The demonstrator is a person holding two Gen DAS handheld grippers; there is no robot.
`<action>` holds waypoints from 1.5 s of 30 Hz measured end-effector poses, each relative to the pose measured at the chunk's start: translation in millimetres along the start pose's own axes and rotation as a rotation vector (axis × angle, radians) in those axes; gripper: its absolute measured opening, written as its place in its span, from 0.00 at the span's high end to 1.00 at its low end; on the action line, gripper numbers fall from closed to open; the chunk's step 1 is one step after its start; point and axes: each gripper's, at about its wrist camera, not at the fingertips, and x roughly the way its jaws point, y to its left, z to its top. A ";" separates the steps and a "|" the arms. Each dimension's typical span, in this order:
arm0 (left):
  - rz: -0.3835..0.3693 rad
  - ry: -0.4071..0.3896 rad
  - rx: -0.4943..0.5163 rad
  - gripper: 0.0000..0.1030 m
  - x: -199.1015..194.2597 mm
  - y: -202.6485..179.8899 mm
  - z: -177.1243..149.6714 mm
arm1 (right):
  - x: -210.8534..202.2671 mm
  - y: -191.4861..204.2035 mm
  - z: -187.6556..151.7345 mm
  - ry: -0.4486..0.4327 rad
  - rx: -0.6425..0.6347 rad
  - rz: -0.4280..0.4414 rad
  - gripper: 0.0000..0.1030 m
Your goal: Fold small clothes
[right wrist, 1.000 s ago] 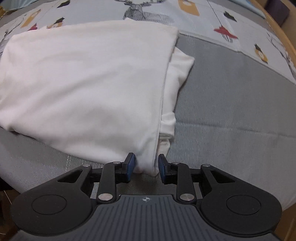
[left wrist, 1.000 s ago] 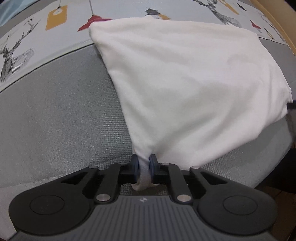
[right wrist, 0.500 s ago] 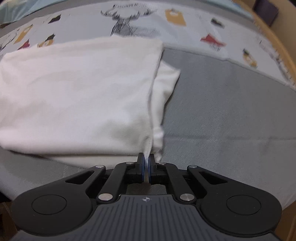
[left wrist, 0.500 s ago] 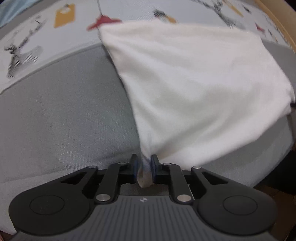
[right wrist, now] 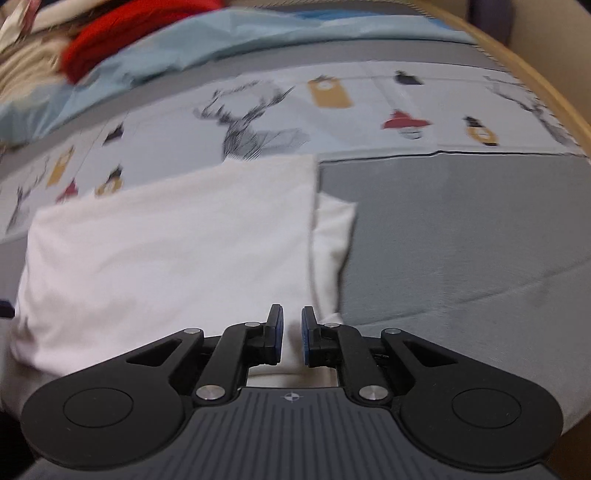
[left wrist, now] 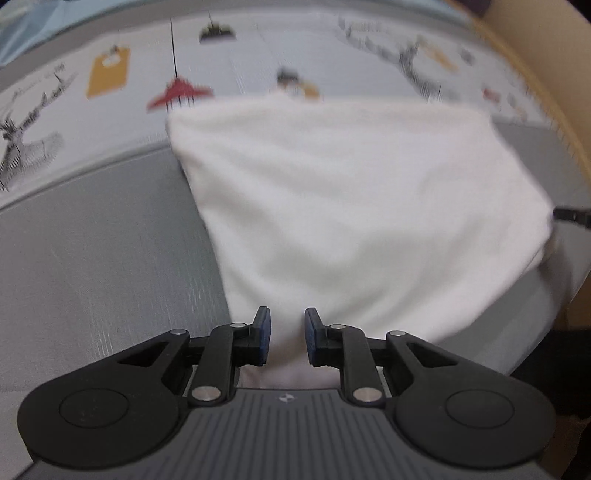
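both grippers parted over one white garment

one white garment (left wrist: 354, 221) is lying folded on the grey bedcover (left wrist: 96, 266), its far edge reaching onto the printed band of deer, lamps and tags (left wrist: 110, 70) toward 12 o'clock. in the left wrist view the left gripper (left wrist: 286, 338) is sitting at 6 o'clock with its jaws parted and released, the two blue pads (left wrist: 264, 336) standing either side of the garment's near corner without pinching it. the cloth is spreading from there toward 1 and 2 o'clock, where a dark tip of the other tool is just showing at 3 o'clock.

in the right wrist view the right gripper (right wrist: 291, 336) is also standing with its jaws apart, a narrower gap, with white fabric showing between and beneath the pads. the garment (right wrist: 166, 251) is filling the view from 9 to 12 o'clock, and one lower layer (right wrist: 332, 236) is sticking out past the top layer's edge at 1 o'clock. one red cloth (right wrist: 122, 29) and one pale blue sheet (right wrist: 221, 40) are lying blurred at 11 o'clock. a wooden bed rim (right wrist: 535, 77) is curving along 2 o'clock.
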 end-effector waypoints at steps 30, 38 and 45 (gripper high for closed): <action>0.214 -0.233 0.007 0.42 -98.4 -10.4 -22.7 | -44.9 34.9 11.6 -0.179 -0.020 -0.103 0.80; 0.157 -0.406 -0.150 0.21 -137.3 -10.4 -46.7 | -106.4 88.5 -13.8 -0.404 -0.054 0.066 0.65; 0.192 -0.474 -0.132 0.21 -139.3 -17.2 -57.3 | -99.4 124.8 -33.1 -0.394 -0.032 0.102 0.65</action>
